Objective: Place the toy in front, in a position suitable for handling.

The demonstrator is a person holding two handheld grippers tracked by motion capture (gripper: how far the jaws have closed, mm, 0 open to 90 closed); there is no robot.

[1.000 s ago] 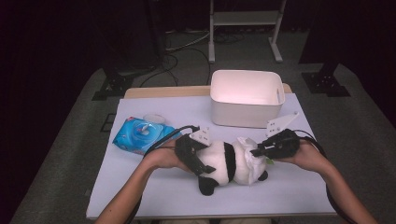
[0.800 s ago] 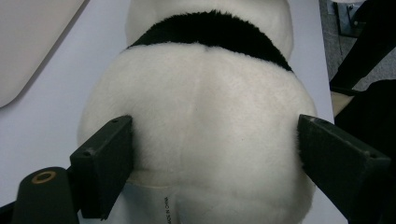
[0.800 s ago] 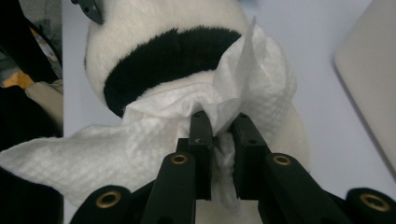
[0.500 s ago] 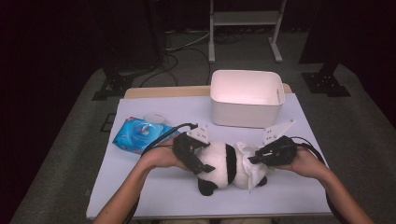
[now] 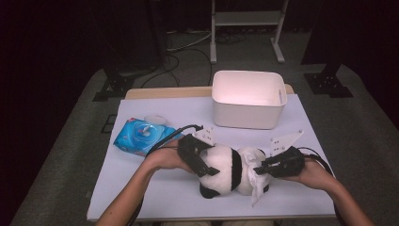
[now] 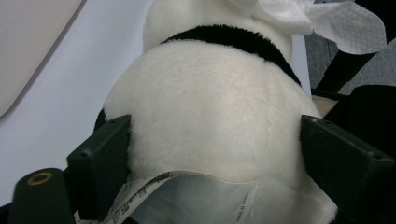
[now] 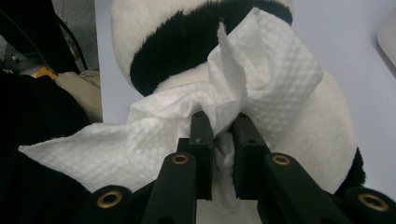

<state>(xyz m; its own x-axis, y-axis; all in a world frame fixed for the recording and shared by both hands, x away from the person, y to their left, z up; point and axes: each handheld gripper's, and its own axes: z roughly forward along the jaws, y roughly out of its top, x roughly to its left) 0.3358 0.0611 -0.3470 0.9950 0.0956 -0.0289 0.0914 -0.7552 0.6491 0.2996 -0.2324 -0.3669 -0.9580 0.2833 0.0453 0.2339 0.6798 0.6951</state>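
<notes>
A black-and-white panda plush lies on the white table near the front edge. My left gripper comes at it from the left, and its jaws stand wide and press into both sides of the plush's white body. A sewn-in label hangs from the plush between the jaws. My right gripper reaches in from the right, shut on a crumpled white wipe. The wipe lies against the plush's fur, and a loose end droops toward the table's front edge.
A white plastic bin stands behind the plush at the table's far side. A blue pack of wipes lies at the left, close to the left hand's cable. Dark stands and cables are on the floor beyond the table.
The right hand has slid a little toward the front edge with the wipe, dragging it over the plush. The left hand and the plush have stayed in place.
</notes>
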